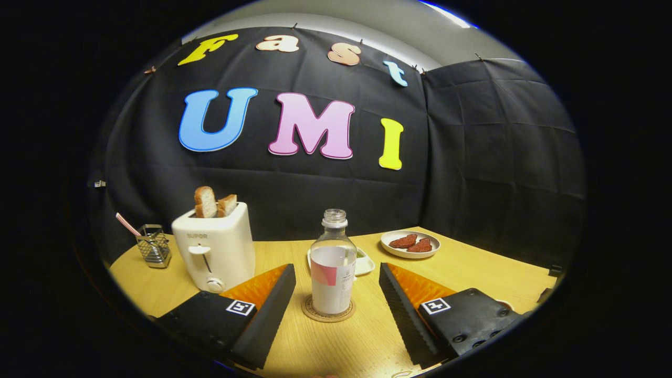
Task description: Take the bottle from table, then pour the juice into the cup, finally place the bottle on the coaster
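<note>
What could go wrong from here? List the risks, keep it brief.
1. The bottle stands uncapped on the coaster, between the fingers of the open gripper; a finger could tip it and spill it.
2. The small white dish sits close behind the bottle and could be knocked.

Bottle (333, 262) upright on coaster (328, 311), at 12 o'clock between spread fingers (273, 307), touching neither. Toaster (215, 252) at 10 o'clock, wire holder (153, 245) beyond it leftward. Plate (410, 244) at 1 o'clock. Small dish (363, 264) directly behind bottle. All on table (472, 273).
</note>
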A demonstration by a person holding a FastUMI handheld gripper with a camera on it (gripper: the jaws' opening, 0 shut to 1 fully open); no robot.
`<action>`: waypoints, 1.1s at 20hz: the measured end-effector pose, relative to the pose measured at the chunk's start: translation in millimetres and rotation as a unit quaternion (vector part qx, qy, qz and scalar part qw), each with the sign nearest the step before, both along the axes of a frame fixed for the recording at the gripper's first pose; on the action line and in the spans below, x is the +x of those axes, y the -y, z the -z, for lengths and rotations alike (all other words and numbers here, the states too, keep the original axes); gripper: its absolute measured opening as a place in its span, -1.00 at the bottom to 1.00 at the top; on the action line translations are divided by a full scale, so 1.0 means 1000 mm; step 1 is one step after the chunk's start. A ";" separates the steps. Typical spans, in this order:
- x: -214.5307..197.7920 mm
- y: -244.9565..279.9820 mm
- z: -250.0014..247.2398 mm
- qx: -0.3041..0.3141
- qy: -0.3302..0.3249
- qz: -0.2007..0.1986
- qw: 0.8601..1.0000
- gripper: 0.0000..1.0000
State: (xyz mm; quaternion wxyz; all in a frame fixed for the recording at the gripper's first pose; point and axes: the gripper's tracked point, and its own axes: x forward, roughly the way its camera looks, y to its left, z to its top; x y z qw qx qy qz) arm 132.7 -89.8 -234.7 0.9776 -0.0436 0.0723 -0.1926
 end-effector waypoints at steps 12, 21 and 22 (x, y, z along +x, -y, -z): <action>-0.067 -0.062 -0.086 0.022 0.019 -0.121 0.992 0.96; -0.105 -0.053 -0.117 0.033 0.005 -0.177 0.984 0.96; -0.107 -0.052 -0.117 0.035 0.002 -0.177 0.984 0.96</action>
